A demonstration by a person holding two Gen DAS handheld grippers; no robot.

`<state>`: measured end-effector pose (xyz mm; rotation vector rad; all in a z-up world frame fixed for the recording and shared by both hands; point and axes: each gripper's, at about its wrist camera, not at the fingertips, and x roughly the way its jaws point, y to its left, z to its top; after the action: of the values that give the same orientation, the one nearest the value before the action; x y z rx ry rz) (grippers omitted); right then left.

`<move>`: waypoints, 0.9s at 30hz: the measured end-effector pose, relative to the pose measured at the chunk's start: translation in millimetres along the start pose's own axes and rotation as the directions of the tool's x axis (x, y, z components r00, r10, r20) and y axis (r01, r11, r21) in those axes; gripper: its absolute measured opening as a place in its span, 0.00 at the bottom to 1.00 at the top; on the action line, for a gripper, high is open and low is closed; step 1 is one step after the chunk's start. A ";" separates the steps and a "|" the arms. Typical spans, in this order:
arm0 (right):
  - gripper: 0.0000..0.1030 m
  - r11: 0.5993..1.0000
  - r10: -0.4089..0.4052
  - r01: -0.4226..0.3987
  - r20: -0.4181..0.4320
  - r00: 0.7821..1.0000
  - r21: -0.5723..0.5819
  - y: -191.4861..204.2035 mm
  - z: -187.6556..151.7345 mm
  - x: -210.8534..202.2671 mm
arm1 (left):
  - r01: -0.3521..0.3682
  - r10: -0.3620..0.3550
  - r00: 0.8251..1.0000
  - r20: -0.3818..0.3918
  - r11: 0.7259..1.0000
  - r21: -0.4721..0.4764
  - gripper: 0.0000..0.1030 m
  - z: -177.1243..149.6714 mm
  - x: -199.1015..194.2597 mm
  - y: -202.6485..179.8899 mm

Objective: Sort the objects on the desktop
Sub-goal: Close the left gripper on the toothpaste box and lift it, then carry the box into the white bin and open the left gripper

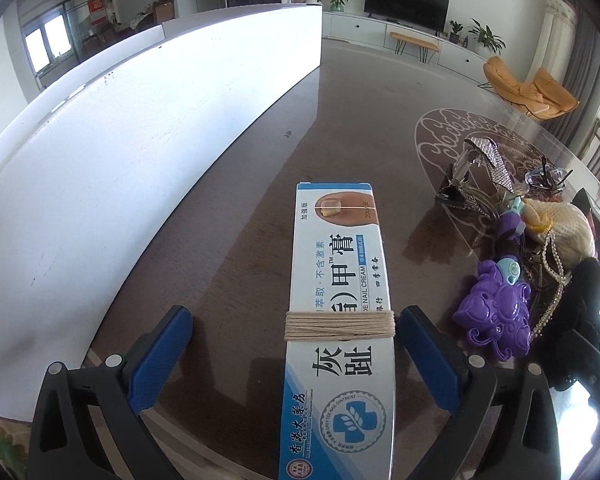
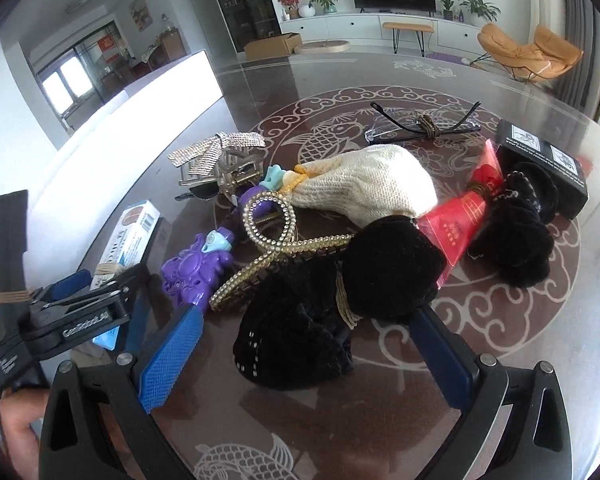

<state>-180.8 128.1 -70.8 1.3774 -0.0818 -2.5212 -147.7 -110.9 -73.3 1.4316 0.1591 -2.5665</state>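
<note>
Left wrist view: the left hand-held gripper [image 1: 296, 344] is standing wide open around a blue-and-white nail cream box [image 1: 336, 320] bound with twine. The box is lying lengthwise between the fingers, close beside one pad, with a clear gap at the other, so it is not gripped. It is resting on the brown desk [image 1: 260, 168] beside a long white tray wall [image 1: 140, 120].

Right wrist view: the right hand-held gripper [image 2: 304, 344] is spread wide, straddling a black knitted bundle [image 2: 332, 300] tied with cord, neither pad pressing it.

Step in hand, by judgement: each gripper is lining up on one item. Next is calling for closing squarely, then lifting clear of the pile.

Nearby: purple plastic toy [image 2: 192, 268], rhinestone hair clip [image 2: 268, 220], cream glove [image 2: 364, 188], red tube [image 2: 460, 212], glasses [image 2: 420, 124].

The box's near end is cut off, and the pile's lower layers are hidden.
</note>
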 end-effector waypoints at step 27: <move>0.36 0.942 0.255 -0.218 0.121 0.959 -0.255 91.6 60.6 -108.8 | 0.242 -0.209 0.955 0.209 0.959 -0.148 0.42 65.4 -140.9 144.8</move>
<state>-156.7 63.4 67.5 1.0157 0.0262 -2.3408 -97.3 -247.5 81.3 1.1571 0.5310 -2.7728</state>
